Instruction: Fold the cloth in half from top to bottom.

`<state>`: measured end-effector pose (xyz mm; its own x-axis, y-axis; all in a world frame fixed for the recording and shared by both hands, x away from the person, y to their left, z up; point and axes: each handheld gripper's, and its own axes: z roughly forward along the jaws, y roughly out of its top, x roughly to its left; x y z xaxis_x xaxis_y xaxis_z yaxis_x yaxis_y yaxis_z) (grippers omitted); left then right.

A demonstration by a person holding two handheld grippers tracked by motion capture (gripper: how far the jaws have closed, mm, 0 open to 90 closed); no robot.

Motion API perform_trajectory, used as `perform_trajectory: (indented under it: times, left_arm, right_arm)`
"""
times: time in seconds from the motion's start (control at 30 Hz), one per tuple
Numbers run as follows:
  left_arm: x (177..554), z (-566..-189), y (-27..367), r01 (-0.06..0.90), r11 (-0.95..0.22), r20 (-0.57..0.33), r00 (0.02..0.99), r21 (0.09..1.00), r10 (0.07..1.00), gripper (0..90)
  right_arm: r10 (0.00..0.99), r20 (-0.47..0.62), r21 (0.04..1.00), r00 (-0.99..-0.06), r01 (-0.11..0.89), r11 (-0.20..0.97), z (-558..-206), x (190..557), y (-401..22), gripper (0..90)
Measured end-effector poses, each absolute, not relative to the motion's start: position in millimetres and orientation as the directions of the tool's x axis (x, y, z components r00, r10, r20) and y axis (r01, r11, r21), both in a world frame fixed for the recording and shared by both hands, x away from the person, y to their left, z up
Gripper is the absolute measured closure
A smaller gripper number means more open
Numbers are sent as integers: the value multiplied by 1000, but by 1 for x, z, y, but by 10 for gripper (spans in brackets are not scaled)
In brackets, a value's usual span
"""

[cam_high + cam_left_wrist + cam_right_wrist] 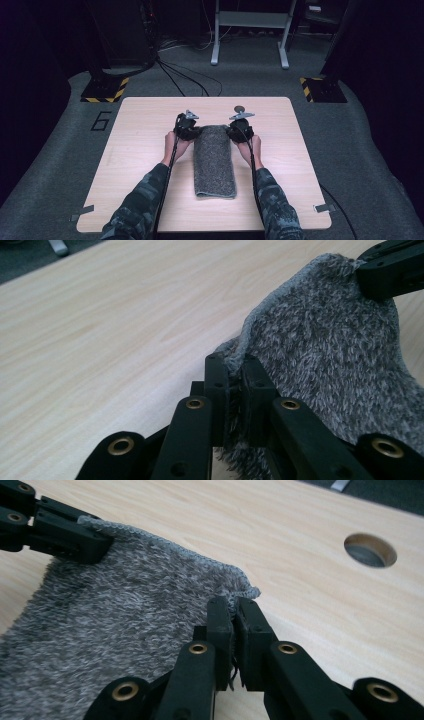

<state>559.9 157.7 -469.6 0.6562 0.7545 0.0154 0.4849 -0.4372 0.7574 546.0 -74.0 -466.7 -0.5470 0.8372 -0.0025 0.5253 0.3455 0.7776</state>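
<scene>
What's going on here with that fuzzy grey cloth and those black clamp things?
A person stands at a wooden table with a two-jaw gripper in each hand. The left gripper and the right gripper are each clamped shut on a far corner of a folded grey towel. That far end is raised slightly off the table, while the near end lies flat.

Camouflage sleeves (145, 200), black grippers, brass rivets (195, 403)

Left gripper (190, 131): jaws were clamped on the near-left corner of the grey towel (215, 160).
Right gripper (239, 131): jaws were pinched on the opposite corner.
Forearms: stretched forward, roughly parallel, one either side.
</scene>
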Motion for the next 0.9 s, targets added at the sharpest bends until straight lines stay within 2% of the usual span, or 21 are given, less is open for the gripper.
perform_trajectory:
  times: [0.67,0.9]
  left_arm:
    - [559,-432,161,398,-416,61,658,818,750,839]
    - [549,-433,164,397,-397,31,673,827,739,837]
  right_arm:
    - [834,-33,850,-551,423,313,-429,544,-78,857]
    - [821,-25,857,-571,410,312,-430,535,-82,857]
